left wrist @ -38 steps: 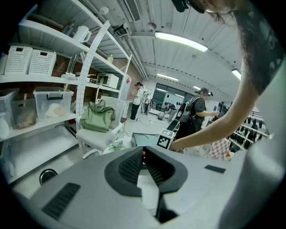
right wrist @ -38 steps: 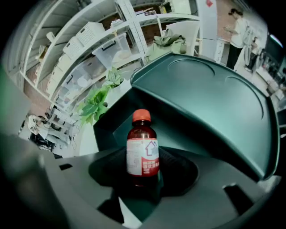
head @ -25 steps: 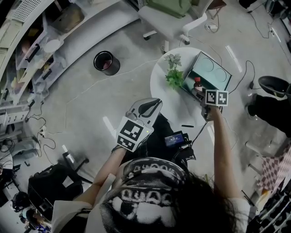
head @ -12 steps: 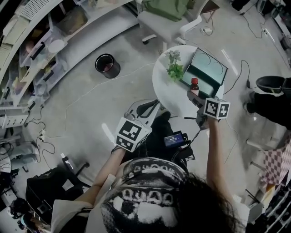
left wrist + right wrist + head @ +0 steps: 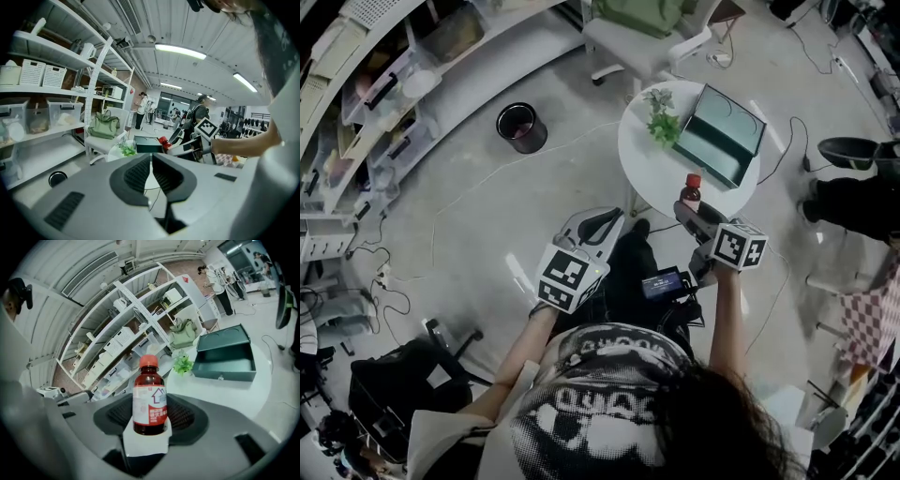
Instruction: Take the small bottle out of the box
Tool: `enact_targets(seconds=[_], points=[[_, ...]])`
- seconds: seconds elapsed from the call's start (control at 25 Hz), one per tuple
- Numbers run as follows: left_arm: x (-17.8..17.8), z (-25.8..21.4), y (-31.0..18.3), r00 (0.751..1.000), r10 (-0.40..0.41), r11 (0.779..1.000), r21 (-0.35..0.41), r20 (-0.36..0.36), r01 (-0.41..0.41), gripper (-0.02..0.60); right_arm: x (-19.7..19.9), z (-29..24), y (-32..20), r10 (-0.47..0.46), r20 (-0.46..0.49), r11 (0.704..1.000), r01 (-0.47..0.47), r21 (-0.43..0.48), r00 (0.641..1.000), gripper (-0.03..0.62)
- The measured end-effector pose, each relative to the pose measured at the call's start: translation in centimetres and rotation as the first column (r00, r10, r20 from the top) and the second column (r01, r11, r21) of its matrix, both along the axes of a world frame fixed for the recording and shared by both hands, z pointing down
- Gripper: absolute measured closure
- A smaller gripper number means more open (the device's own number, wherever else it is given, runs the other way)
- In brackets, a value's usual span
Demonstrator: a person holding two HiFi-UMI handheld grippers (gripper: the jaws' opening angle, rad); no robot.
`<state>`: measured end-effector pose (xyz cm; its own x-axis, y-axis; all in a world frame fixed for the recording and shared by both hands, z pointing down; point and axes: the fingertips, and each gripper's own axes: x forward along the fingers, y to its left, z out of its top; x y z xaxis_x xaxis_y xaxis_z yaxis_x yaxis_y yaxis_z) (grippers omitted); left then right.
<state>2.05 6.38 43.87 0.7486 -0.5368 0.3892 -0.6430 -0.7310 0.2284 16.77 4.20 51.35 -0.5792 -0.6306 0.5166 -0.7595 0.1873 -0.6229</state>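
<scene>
Near white round table (image 5: 649, 159), right gripper (image 5: 692, 216) clamps upright red-capped amber bottle (image 5: 150, 399).

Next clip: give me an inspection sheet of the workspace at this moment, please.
Surface: round white table, mostly bare.
Job's things: small brown bottle with red cap out of the box, upright in the right tool; dark green open box on the table, looks empty.
Clutter: small green plant beside the box.
Tools: right tool shut on the bottle; left tool shut, empty.
Cables: thin white cable across the grey floor.
Surroundings: white shelving, black bin, white chair.
</scene>
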Motion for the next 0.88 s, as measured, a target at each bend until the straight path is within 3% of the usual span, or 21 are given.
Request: enact_targets(seconds=[0.44, 0.88], points=[[-0.3, 0.0, 1.5, 1.000, -0.015, 1.000, 0.000, 0.013, 0.015, 0.558, -1.2, -2.5, 2.5, -0.007, 0.058, 1.000, 0.005, 0.023, 0.998, 0.370], [5.0, -0.5, 3.2, 0.999, -0.027, 1.000, 0.008, 0.040, 0.026, 0.558, 3.0, -3.9, 6.2, -0.005, 0.122, 0.999, 0.000, 0.041, 0.993, 0.370]])
